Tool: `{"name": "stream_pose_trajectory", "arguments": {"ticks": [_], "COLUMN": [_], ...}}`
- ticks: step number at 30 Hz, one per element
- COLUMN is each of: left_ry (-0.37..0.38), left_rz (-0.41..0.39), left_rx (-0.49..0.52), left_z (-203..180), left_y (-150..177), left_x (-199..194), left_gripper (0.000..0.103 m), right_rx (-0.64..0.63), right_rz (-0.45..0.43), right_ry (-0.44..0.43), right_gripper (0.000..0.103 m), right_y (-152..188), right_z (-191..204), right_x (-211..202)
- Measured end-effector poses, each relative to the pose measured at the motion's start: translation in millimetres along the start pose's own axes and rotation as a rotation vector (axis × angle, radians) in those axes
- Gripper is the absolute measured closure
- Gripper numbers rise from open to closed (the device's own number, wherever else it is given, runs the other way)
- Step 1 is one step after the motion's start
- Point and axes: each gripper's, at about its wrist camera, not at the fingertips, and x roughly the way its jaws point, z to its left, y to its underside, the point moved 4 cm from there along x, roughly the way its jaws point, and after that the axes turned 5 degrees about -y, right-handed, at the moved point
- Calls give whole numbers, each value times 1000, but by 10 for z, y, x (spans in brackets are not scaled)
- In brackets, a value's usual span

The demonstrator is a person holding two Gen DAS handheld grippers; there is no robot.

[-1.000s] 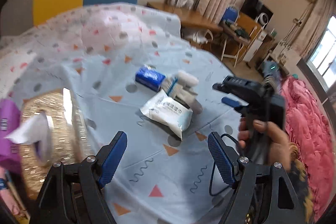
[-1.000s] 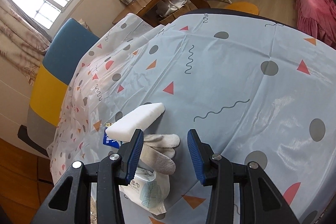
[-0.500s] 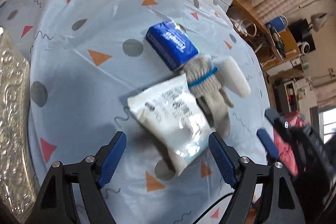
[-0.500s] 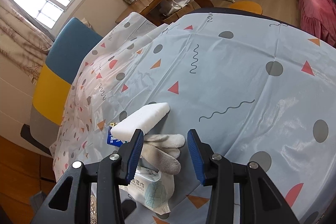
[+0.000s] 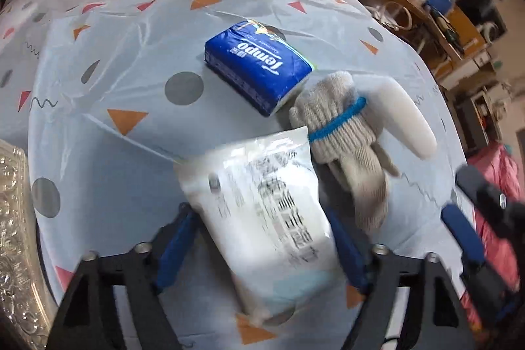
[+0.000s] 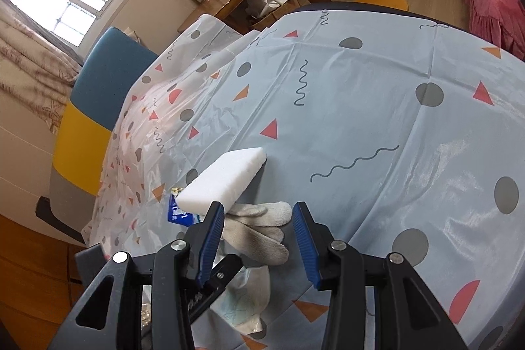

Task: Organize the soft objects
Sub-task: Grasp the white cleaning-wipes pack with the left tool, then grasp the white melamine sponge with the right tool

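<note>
- A pale blue tablecloth (image 5: pixel 108 107) with triangles and dots covers the table.
- The left gripper (image 5: pixel 262 246) straddles a white wipes pack (image 5: pixel 262 212) — its jaws have just been closing, pads at the pack's sides.
- The right gripper (image 6: pixel 259 238) hovers part open, empty, above a knit glove (image 6: pixel 259 235).
- A blue tissue pack (image 5: pixel 257 66) lies just beside the glove — a white sponge (image 5: pixel 403 117) under it.

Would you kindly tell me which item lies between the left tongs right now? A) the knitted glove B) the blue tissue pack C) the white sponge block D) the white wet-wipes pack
D: in the left wrist view the white wet-wipes pack lies between the blue fingers of the left tongs, while the blue tissue pack, knitted glove and white sponge block lie farther off.
</note>
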Motion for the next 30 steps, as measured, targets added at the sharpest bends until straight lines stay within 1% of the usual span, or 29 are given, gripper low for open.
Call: {"name": "stream_pose_trajectory", "arguments": {"ticks": [1, 4, 5, 8, 11, 13, 14, 15, 16, 17, 18, 19, 20, 22, 23, 25, 27, 30], "left_ry": [2, 18, 9, 20, -11, -43, -48, -45, -43, -40, -37, -36, -35, -30, -29, -28, -26, -20], "left_rz": [-10, -7, -13, -31, -58, -89, -102, -108, -109, -111, -116, -120, -124, -126, -127, -128, -132, -135], "left_rx": [27, 92, 119, 191, 262, 335, 351, 351, 351, 351, 351, 354, 357, 355, 353, 352, 349, 340], "left_z": [42, 150, 179, 277, 345, 339, 339, 349, 346, 352, 370, 363, 372, 362, 325, 314, 316, 333], "left_y": [70, 279, 386, 731, 981, 1075, 1094, 1102, 1101, 1096, 1108, 1097, 1101, 1097, 1074, 1078, 1077, 1075], "left_x": [-56, -159, -206, -350, -404, -409, -409, -411, -409, -409, -417, -406, -410, -418, -409, -410, -407, -401], "left_gripper": [42, 43, 43, 44, 46, 47, 47, 47, 47, 47, 47, 47, 47, 47, 47, 47, 47, 47], "right_rx": [7, 8, 12, 25, 30, 30, 22, 11, 2, -4, -12, -26, -50, -94, -115, -149, -194, -210], "right_rz": [0, -1, -1, 17, 46, 65, 63, 52, 38, 42, 62, 86, 110, 152, 192, 270, 290, 342], "right_ry": [-9, -6, -9, -10, -35, -63, -67, -55, -43, -43, -43, -35, -11, 26, 41, 93, 159, 249], "right_gripper": [59, 59, 59, 59, 59, 59, 53, 49, 42, 37, 33, 27, 24, 22, 20, 20, 20, 19], "right_y": [3, -3, -4, 10, 32, 59, 49, 28, -10, -61, -112, -157, -214, -299, -322, -316, -323, -289], "right_z": [-1, -14, -21, -50, -32, 4, 36, 61, 90, 130, 174, 223, 290, 416, 481, 568, 657, 664], "right_x": [-1, -6, -6, 23, 72, 83, 77, 66, 50, 55, 87, 132, 196, 331, 430, 611, 763, 996]}}
